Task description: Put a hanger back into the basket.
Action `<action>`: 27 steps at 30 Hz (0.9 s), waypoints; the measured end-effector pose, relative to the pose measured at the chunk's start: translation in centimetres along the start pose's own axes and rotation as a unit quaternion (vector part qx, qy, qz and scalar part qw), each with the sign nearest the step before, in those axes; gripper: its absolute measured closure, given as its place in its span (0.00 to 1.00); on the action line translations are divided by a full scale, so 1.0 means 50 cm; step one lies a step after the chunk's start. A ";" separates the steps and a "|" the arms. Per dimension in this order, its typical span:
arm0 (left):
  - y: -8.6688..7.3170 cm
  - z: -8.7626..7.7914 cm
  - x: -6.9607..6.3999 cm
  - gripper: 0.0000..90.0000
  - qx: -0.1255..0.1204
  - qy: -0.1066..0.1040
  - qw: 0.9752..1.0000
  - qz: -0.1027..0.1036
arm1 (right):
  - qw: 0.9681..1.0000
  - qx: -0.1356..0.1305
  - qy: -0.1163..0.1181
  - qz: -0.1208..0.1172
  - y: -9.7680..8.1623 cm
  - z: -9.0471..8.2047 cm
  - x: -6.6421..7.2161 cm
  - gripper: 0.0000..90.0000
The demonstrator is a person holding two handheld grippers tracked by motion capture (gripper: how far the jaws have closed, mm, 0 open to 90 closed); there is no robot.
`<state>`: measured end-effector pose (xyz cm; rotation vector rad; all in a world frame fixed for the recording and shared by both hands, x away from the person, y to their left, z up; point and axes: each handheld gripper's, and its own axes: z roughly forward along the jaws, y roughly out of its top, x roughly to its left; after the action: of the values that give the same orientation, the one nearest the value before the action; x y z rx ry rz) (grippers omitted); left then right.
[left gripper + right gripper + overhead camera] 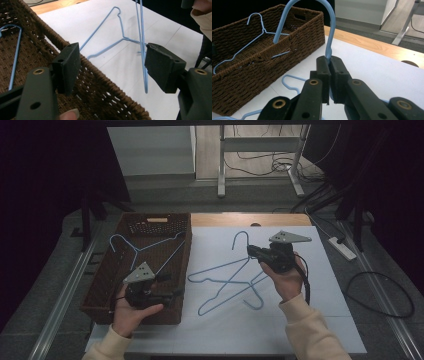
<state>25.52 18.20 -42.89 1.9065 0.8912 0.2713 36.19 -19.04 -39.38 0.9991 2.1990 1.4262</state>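
Black jaws of the right gripper (pixel 329 82) are clamped on the neck of a blue wire hanger (pixel 329 32), its hook curving up at the top centre of the right gripper view. In the high view, right of centre, this hanger (pixel 227 272) crosses a second hanger (pixel 240 287) on the white sheet (pixel 320 285). Left gripper (pixel 112 67), lower left there, hangs wide open over the wicker basket (pixel 165 222), where another hanger (pixel 142 247) lies.
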 end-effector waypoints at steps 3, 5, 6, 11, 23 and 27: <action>0.005 0.005 -0.005 0.33 0.002 -0.003 1.000 0.002 | 1.000 -0.001 0.001 -0.001 0.000 -0.003 0.004 0.97; 0.008 0.011 -0.010 0.33 0.003 -0.006 1.000 0.003 | 1.000 -0.002 0.003 -0.001 0.000 -0.004 0.006 0.97; 0.010 0.013 -0.012 0.33 0.005 -0.008 1.000 0.005 | 1.000 -0.002 0.003 -0.002 0.000 -0.004 0.007 0.97; 0.023 0.028 -0.025 0.33 0.009 -0.015 1.000 0.009 | 1.000 -0.004 0.006 -0.006 0.000 -0.006 0.016 0.97; 0.057 0.083 -0.055 0.33 0.032 -0.036 0.999 0.012 | 1.000 -0.009 0.012 -0.010 0.001 -0.010 0.030 0.97; 0.065 0.105 -0.064 0.33 0.041 -0.045 0.998 0.018 | 1.000 -0.010 0.015 -0.012 0.001 -0.010 0.036 0.97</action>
<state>27.58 11.57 -42.15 1.9964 0.8203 0.1713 34.65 -18.10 -38.92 0.9486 2.2056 1.4588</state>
